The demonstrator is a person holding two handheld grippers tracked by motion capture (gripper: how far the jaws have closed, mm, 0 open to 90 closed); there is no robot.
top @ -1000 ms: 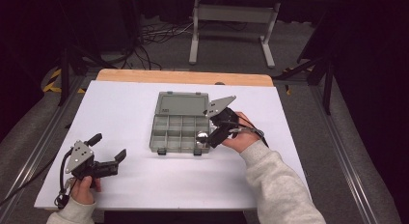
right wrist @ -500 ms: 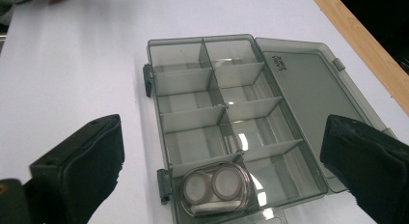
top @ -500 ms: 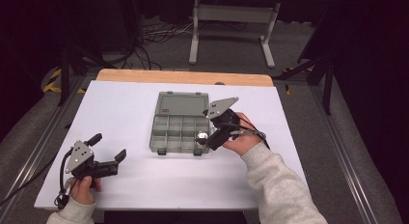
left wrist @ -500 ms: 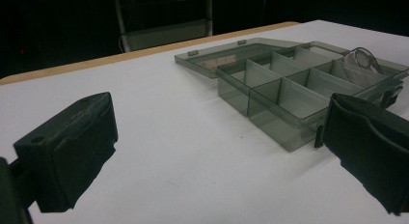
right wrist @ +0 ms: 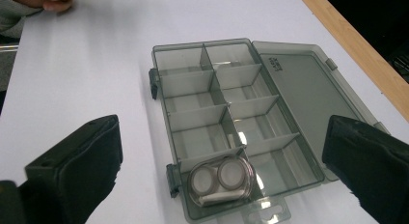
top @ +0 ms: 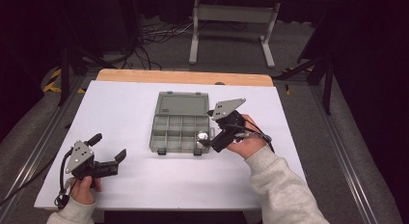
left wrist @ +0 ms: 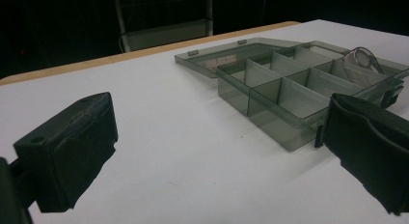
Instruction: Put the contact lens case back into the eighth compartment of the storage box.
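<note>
A grey translucent compartment box (top: 179,127) lies open near the middle of the white table (top: 125,108), its lid (top: 184,104) folded flat on the far side toward the wooden table edge (top: 183,77). The box is divided into two rows of small compartments. In the right gripper view the dividers are plain to see, and two latches (right wrist: 153,82) sit on the box's front wall.

One item is inside: a small clear case with two round wells (right wrist: 221,180), resting in the near corner compartment at the person's right end of the box. In the high view it shows as a pale round object (top: 203,136) at that same corner. The other compartments visible in the right gripper view appear bare.

The right gripper (top: 208,143) is held just beside that right end of the box, jaws pointing toward it and spread wide; its own view shows the two black jaws well apart with the box between them and nothing gripped. The right hand (top: 248,139) rests on the table behind it.

The left gripper (top: 107,150) sits well apart from the box, near the front left corner of the table, held by the left hand (top: 83,188). Its jaws are also spread wide and hold nothing; the left gripper view shows the box beyond them at the right.
</note>
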